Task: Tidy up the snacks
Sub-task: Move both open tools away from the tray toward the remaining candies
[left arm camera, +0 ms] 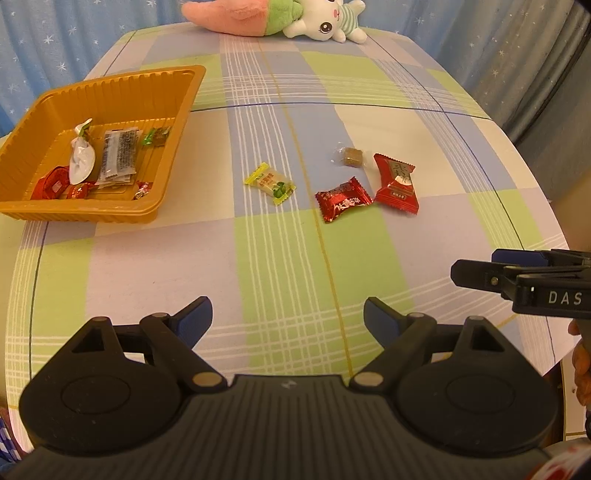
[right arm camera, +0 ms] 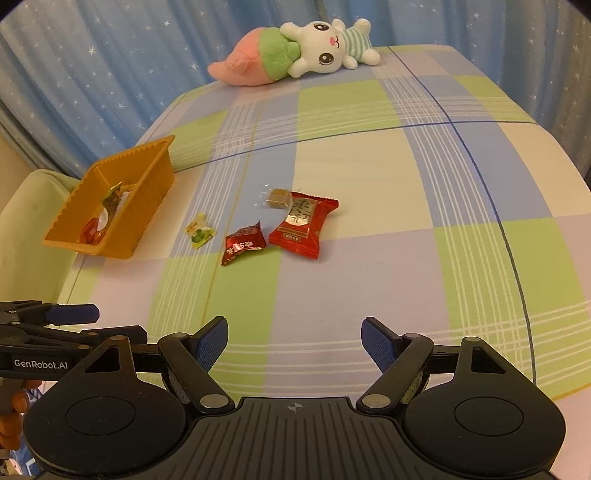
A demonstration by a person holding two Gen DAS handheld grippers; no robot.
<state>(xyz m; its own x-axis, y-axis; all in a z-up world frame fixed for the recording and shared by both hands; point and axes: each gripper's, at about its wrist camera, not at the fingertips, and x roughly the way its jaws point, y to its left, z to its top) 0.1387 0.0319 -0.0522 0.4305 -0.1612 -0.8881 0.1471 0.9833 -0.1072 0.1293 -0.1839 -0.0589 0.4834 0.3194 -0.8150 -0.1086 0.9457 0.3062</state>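
Four wrapped snacks lie loose on the checked tablecloth: a yellow-green candy [left arm camera: 269, 183] [right arm camera: 200, 230], a small dark red packet [left arm camera: 343, 199] [right arm camera: 243, 242], a larger red packet [left arm camera: 396, 183] [right arm camera: 303, 224] and a brown cube in clear wrap [left arm camera: 349, 156] [right arm camera: 277, 197]. An orange tray [left arm camera: 122, 92] [right arm camera: 147, 199] at the left holds several snacks. My left gripper [left arm camera: 288, 319] is open over the near cloth, well short of the snacks, nothing between its fingers. My right gripper [right arm camera: 294, 339] is likewise open and holds nothing; it shows from the side at the right edge [left arm camera: 476, 269] of the left wrist view.
A plush rabbit with a pink and green carrot [left arm camera: 273, 16] [right arm camera: 295, 51] lies at the table's far edge. Blue starred curtains [right arm camera: 92, 74] hang behind. The table edge [left arm camera: 554, 229] curves down at the right. A pale green seat [right arm camera: 26, 221] stands left of the tray.
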